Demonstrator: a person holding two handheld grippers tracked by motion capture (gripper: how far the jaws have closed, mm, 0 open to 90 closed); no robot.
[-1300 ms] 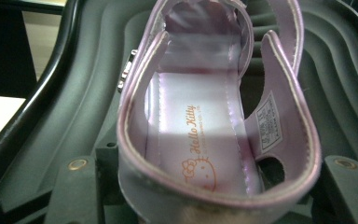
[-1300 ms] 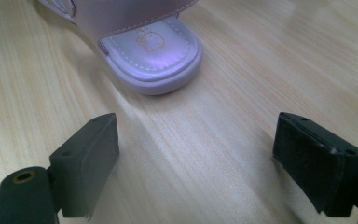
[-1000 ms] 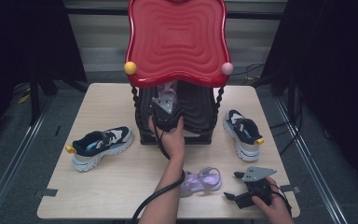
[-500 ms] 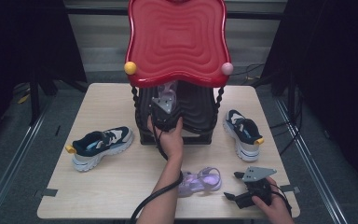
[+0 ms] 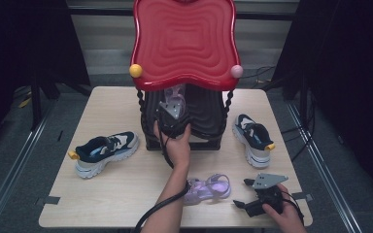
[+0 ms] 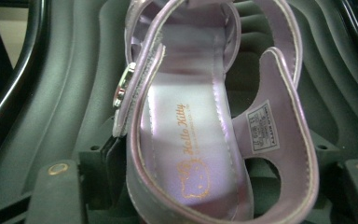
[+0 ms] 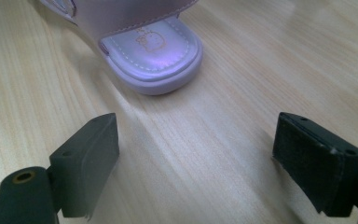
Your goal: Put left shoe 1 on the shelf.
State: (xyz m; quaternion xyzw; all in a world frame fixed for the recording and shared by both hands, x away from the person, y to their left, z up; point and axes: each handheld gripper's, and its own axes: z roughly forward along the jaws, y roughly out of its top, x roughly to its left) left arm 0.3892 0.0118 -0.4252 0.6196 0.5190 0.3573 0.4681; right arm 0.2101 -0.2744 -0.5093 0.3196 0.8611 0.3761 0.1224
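Since the earlier frame, hardly anything is seen to have shifted: both hands are kept where they were, and only the jaws of the left claw (image 5: 172, 104) have just been opening. A purple sandal (image 6: 191, 140) is seen between those jaws. The left jaw is close against the sandal's side, while the right jaw is set apart from the heel strap, so the sandal is no longer clamped. The sandal is laid on the black ribbed shelf (image 5: 209, 116) of a stand at the far middle of the bench (image 5: 126, 204), under the stand's red wavy top (image 5: 184, 43).

The right claw (image 5: 242, 194) is held low at the near right corner of the bench, its jaws spread wide with nothing but bare wood between them. A second purple sandal (image 5: 206, 188) is laid flat on the bench at the near middle, just left of the right claw, and its toe is seen just ahead of the open jaws in the right gripper view.

A dark blue and white sneaker (image 5: 104, 151) is placed left of the stand, and a matching sneaker (image 5: 252, 138) is placed to its right.
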